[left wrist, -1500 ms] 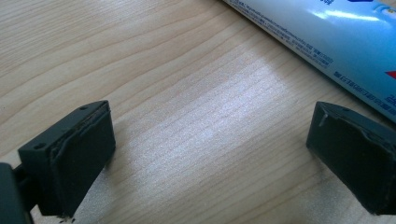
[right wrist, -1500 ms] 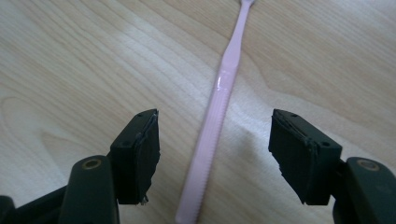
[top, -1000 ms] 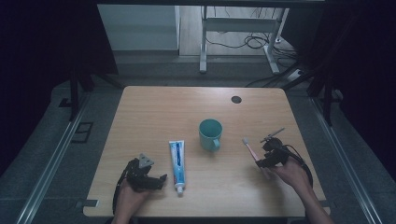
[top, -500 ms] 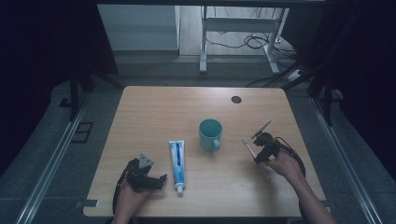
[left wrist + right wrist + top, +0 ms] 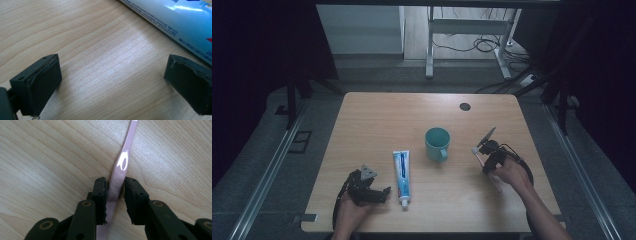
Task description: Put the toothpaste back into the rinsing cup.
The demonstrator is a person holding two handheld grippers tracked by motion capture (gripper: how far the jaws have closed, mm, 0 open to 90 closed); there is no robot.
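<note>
A pink toothbrush (image 5: 122,162) lies on the wooden table (image 5: 387,120), right of a teal mug (image 5: 437,143); its head (image 5: 474,150) points toward the mug. My right gripper (image 5: 116,182) has just been closing, and its pads now sit against both sides of the toothbrush handle. In the high view the right gripper (image 5: 486,159) is low over the table with a hand behind it. A white and blue toothpaste tube (image 5: 401,172) lies left of the mug. My left gripper (image 5: 384,192) rests open beside the tube (image 5: 180,22), with bare wood between its jaws (image 5: 112,75).
A round cable hole (image 5: 465,106) sits near the table's far edge. Beyond the table stand a metal frame leg (image 5: 430,45) and loose cables on the floor. Rails run along both sides of the table.
The right gripper has slid left toward the mug and turned, and its jaws have come together on the toothbrush handle. The left gripper, the tube and the mug have stayed put.
</note>
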